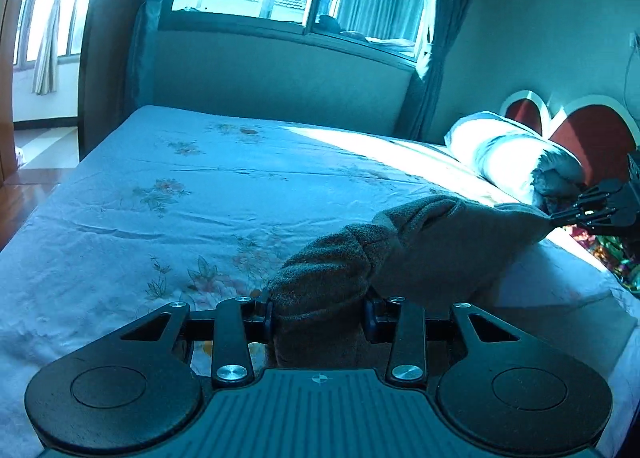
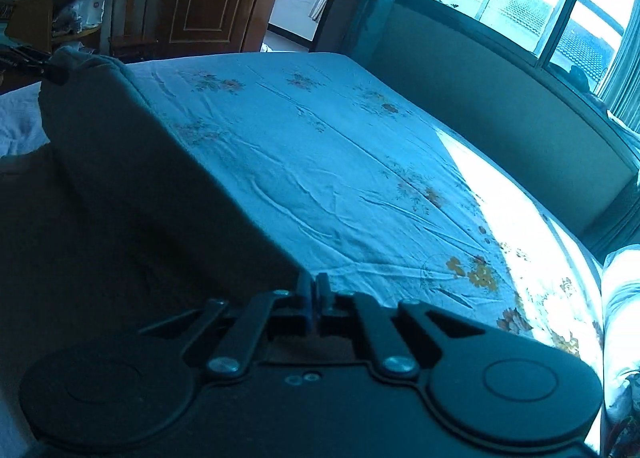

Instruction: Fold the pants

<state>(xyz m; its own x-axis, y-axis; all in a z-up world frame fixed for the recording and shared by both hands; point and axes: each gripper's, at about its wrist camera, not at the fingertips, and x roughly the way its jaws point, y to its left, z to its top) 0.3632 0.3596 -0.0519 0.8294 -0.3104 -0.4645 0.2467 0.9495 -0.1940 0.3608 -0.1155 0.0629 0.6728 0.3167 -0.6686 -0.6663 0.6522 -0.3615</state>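
Pants (image 1: pixel 420 242) hang stretched above the bed (image 1: pixel 160 197), centre-right of frame: left gripper (image 1: pixel 318 316) clamps a bunched end, right gripper (image 2: pixel 316 294) pinches the other corner, jaws closed.

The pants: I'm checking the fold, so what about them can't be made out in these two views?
- Brown fleecy pants: left wrist view, lower part hidden behind the left gripper.
- Right wrist view: cloth in shadow, cut off at the left edge; right gripper fingers hide the pinched corner.

grey-brown pants (image 1: pixel 420 242), floral pale-blue bedsheet (image 1: pixel 180 185).
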